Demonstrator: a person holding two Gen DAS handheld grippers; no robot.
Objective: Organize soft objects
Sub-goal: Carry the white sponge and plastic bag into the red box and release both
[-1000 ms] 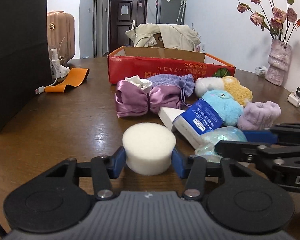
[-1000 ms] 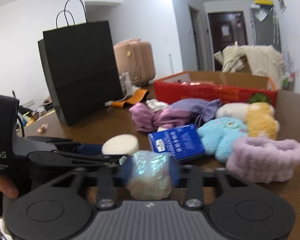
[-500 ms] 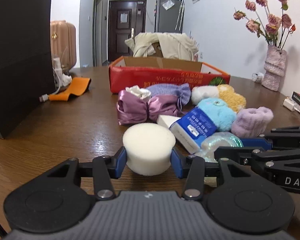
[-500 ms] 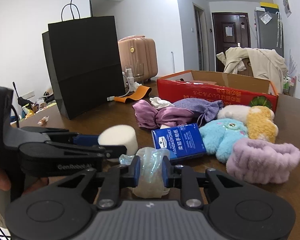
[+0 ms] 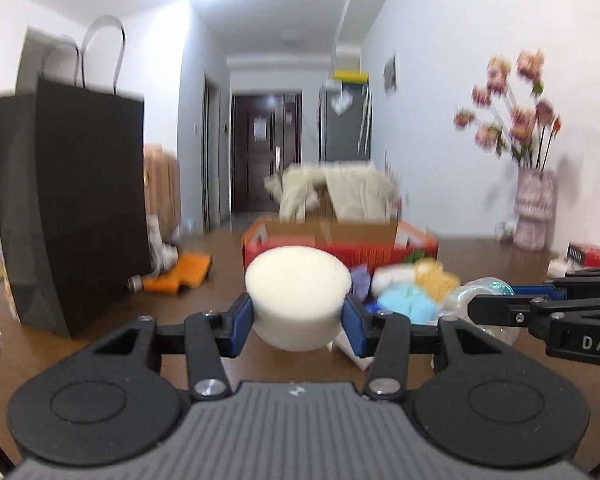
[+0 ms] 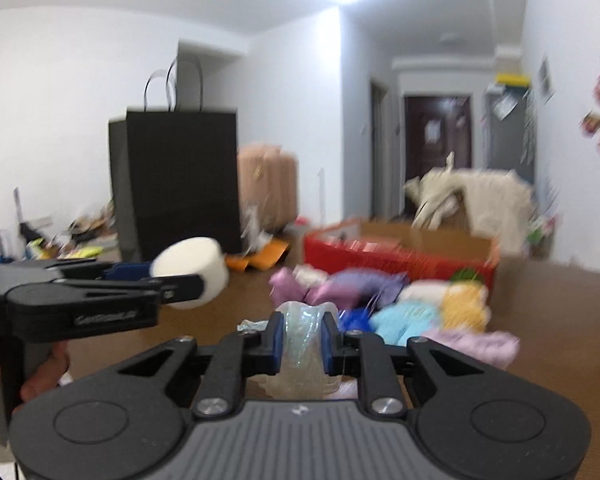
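Note:
My left gripper [image 5: 298, 314] is shut on a white foam cylinder [image 5: 298, 280] and holds it above the wooden table [image 5: 100, 320]; the right wrist view shows the same foam cylinder [image 6: 190, 270] at the left. My right gripper [image 6: 302, 342] has a shiny iridescent soft pouch [image 6: 302, 374] squeezed between its blue pads, and the jaws are closing further. In the left wrist view that pouch [image 5: 484, 286] shows at the right gripper's tips. Beyond lie a purple satin bow [image 6: 296, 284], a blue plush [image 6: 404, 318] and a lilac fluffy band [image 6: 474, 344]. Both views are blurred.
A red open cardboard box [image 5: 340, 246] stands behind the soft pile. A tall black paper bag [image 5: 72, 208] stands on the left of the table, an orange strap [image 5: 180, 278] beside it. At the right wall is a vase of flowers [image 5: 534, 216]. A hand [image 6: 44, 376] holds the left gripper.
Both grippers have risen off the table with the foam cylinder and the pouch, and both views have tilted upward. The right jaws have squeezed the pouch narrower.

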